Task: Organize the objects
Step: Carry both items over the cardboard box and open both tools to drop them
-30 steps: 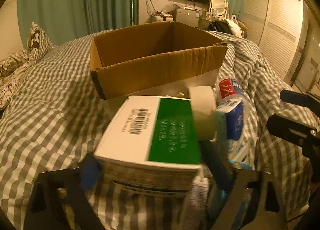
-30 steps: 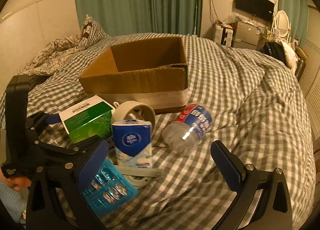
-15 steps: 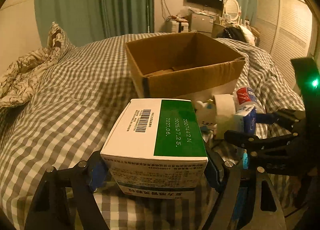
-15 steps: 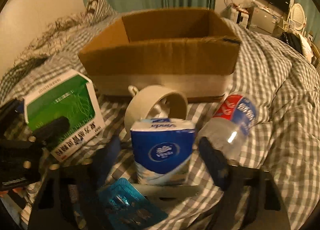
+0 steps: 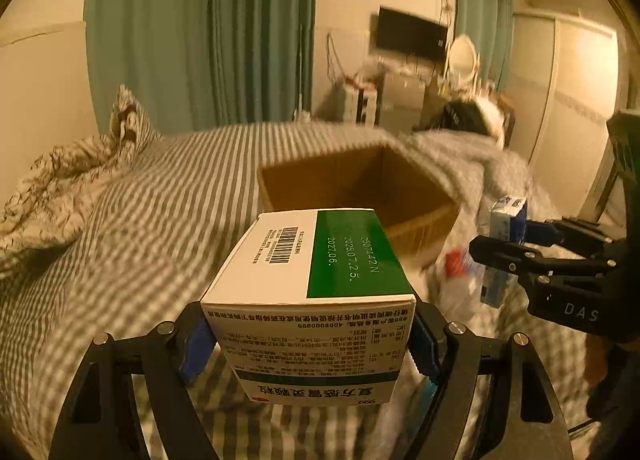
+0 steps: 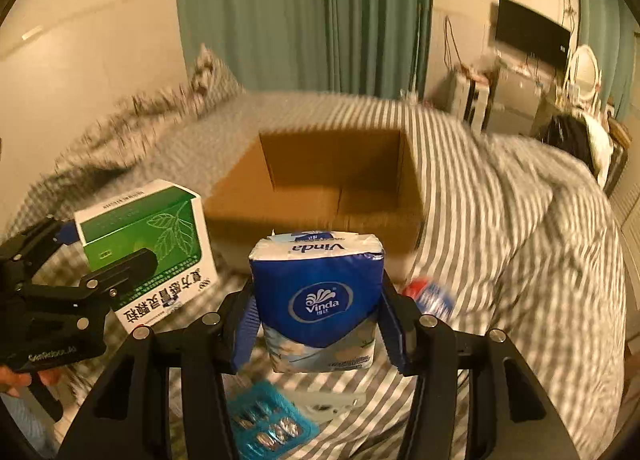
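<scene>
My left gripper is shut on a green and white medicine box and holds it raised above the bed, short of the open cardboard box. My right gripper is shut on a blue Vinda tissue pack, also lifted, in front of the cardboard box. The medicine box and left gripper show at the left of the right wrist view. The tissue pack shows at the right of the left wrist view.
A plastic water bottle lies on the checked bedspread right of the tissue pack. A blue blister pack and a white object lie below my right gripper. A pillow and rumpled quilt lie at the left.
Both grippers have risen from the bed. The right gripper closed on the tissue pack and lifted it. The left gripper carried the medicine box higher, toward the cardboard box.
</scene>
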`<act>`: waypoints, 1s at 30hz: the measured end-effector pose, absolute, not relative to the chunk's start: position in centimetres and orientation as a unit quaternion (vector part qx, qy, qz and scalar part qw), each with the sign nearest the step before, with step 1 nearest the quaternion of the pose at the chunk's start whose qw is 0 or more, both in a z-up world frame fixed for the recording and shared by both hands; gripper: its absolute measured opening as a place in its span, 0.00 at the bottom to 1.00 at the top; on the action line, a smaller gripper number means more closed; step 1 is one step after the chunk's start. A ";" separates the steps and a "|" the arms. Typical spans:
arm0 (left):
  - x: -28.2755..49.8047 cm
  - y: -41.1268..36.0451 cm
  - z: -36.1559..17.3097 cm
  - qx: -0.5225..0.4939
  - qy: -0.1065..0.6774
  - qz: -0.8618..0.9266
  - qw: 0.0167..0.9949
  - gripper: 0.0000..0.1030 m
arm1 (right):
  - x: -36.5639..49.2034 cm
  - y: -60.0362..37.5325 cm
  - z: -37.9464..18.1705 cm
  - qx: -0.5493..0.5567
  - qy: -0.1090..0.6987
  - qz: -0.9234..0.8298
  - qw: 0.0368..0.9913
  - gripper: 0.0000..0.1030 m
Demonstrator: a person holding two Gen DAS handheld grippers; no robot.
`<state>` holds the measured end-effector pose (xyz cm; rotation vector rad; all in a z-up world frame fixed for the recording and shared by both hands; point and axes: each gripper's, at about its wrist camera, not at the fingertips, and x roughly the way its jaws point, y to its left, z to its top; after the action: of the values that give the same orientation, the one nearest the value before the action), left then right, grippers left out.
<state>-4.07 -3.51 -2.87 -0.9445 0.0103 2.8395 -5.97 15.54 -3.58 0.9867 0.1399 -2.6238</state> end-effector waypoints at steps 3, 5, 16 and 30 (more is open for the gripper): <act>-5.4 -3.4 0.0 -0.287 0.012 0.955 0.071 0.79 | -6.4 15.6 -0.5 0.316 0.054 -0.932 0.169 0.50; -6.7 -3.0 1.5 -0.271 0.022 0.960 0.067 0.79 | -7.3 15.6 1.5 0.299 0.056 -0.938 0.169 0.50; -17.2 -1.5 0.2 -0.305 0.027 0.950 0.061 0.79 | -17.2 15.4 2.9 0.311 0.041 -0.932 0.179 0.50; -21.5 -0.1 -5.2 -0.348 0.059 0.932 0.082 0.89 | -22.9 16.4 -3.1 0.353 0.019 -0.919 0.175 0.80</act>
<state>-21.47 -0.10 -5.19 -1.0382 0.1766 2.7849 -22.86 16.44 -3.06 0.9997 0.0532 -2.6032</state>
